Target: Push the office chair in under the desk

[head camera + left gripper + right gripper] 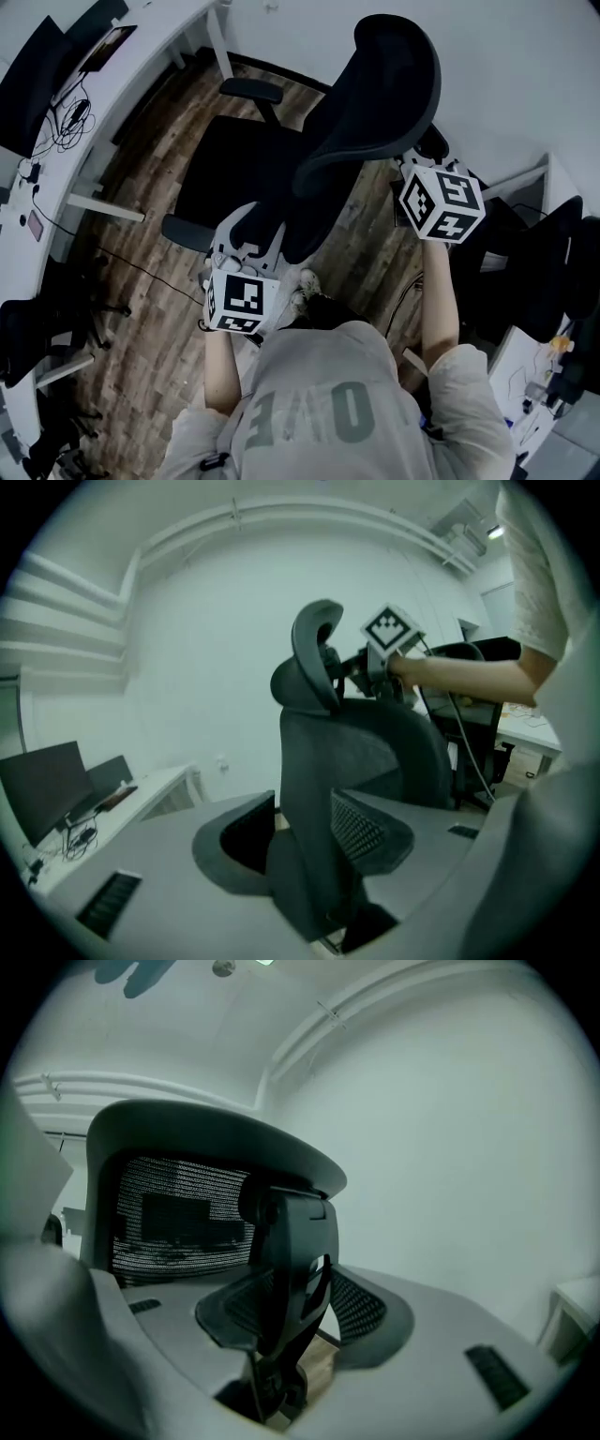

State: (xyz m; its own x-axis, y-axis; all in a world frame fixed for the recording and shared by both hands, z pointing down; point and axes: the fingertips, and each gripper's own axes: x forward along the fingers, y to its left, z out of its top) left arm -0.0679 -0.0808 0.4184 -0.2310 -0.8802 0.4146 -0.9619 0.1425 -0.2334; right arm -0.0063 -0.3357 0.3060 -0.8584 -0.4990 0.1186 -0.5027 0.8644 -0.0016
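Dark wood-plank flooring point(141, 197) runs up to a plain white wall point(525, 66), with a black skirting board point(281, 75) near the top of the frame. A long white desk point(150, 47) curves down the left edge, carrying a dark monitor point(33, 84) and loose cables point(70, 117). Another white desk point(525, 176) stands at the right. A ceiling light point(494, 532) glows overhead.

The office chair point(375, 103) is matt black: woven cloth back, smooth plastic frame, open-mesh headrest point(178, 1213). The floor point(155, 164) is grainy wood plank. Upper left, the surface point(150, 47) is smooth white. The left tongs point(305, 846) are matt grey plastic with dimpled pads point(361, 829).
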